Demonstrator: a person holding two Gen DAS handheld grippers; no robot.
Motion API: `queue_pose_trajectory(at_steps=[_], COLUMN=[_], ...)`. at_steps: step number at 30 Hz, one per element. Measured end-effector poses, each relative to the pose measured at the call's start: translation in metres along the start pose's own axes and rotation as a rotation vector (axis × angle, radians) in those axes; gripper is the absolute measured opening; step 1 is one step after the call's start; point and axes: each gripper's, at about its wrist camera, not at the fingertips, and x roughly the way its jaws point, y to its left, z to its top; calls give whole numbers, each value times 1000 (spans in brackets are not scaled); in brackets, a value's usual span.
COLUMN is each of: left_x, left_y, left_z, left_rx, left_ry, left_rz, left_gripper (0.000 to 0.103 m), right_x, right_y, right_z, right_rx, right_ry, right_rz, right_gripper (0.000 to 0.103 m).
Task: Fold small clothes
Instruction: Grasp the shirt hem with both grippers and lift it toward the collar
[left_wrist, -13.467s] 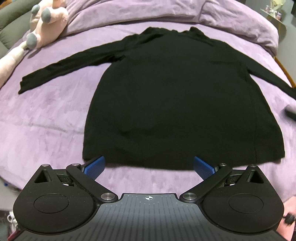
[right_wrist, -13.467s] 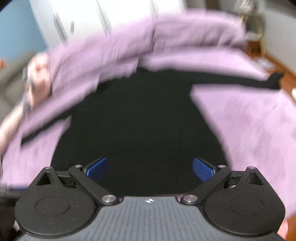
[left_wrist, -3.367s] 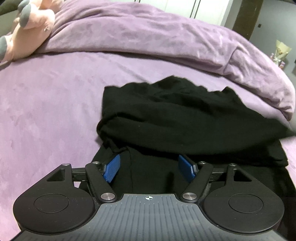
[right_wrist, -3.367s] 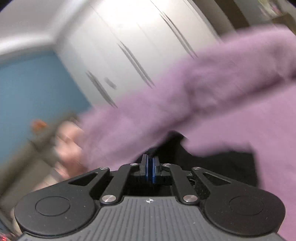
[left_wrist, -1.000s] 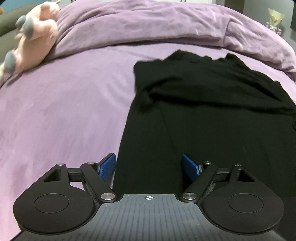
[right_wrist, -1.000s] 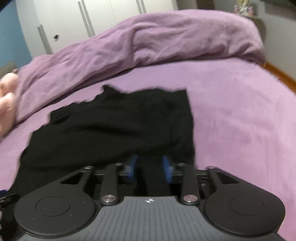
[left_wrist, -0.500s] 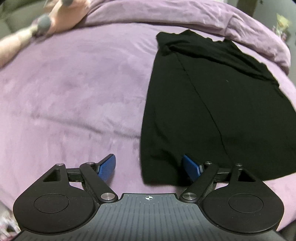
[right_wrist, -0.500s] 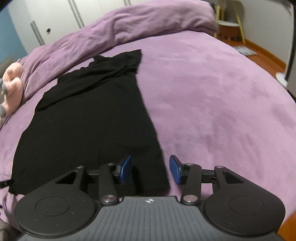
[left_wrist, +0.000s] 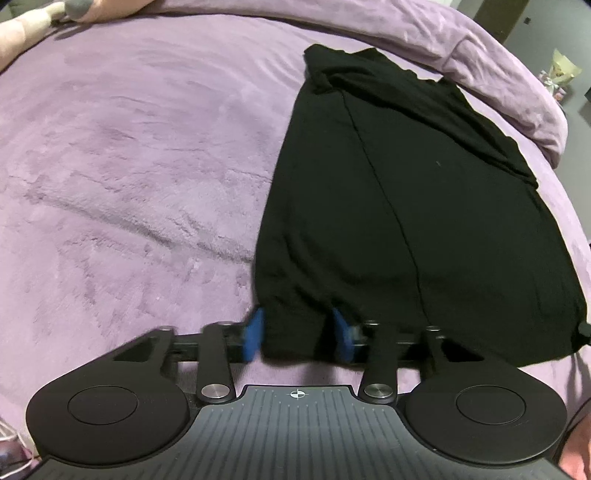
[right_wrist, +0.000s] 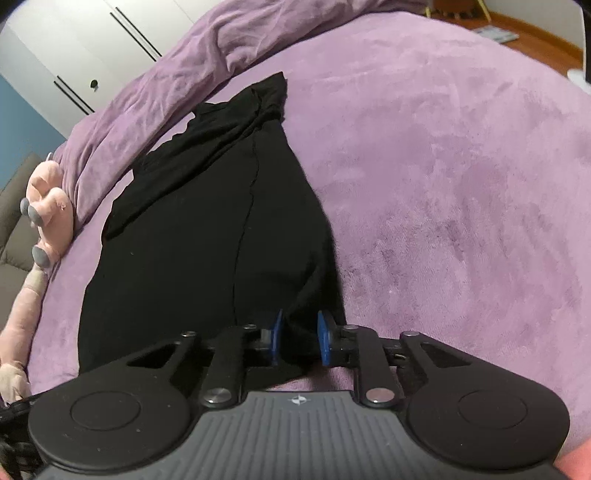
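Black knit top, sleeves folded in, lay lengthwise on the purple bedspread, hem nearest, collar farthest.

Left gripper: at 6 o'clock in its own view, blue pads either side of the hem's left corner, jaws closing with cloth bunched between them; whether the pads already pinched could not be told.

Right gripper: at 6 o'clock in its view, jaws likewise closing over the hem's right corner, cloth between the pads, a narrow gap showing on each side.

Top's body ran from 6 toward 12 o'clock, one seam down its length; collar bunched at the far end.

Rumpled duvet: beyond the collar, 11 to 1 o'clock. Pink plush toy: 9 o'clock in the right view, apart from the top.

Handling note: judged step, gripping both hem corners to fold hem toward collar. Both layers should be caught, corners lifted together and level, and carried straight up the length so the edges meet squarely.
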Motion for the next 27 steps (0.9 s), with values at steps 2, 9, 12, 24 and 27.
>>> queue_pose_trajectory(at_steps=[2,9,12,24,27], left_x=[1,-6,-16,-15,2], left_y=[1,14,15,-10,-8], left_z=[2,6,17,116,137], left_rx=[6,-72,-105,-73,-90], left_ry=[7,-22,-63,-277,-273], left_rz=[-29,-119,-149,-141,-86], left_gripper=[17,8,8,7,6], right_x=[0,0,-4,15,30], right_y=[-3,-17,-15,33,47], right_z=[1,7,14,99,116], right_rx=[26,191,223,117,27], right_ry=[8,15,-14,-275,-273], right_rz=[29,176,216,187,112], right_gripper=[11,7,6,0,0])
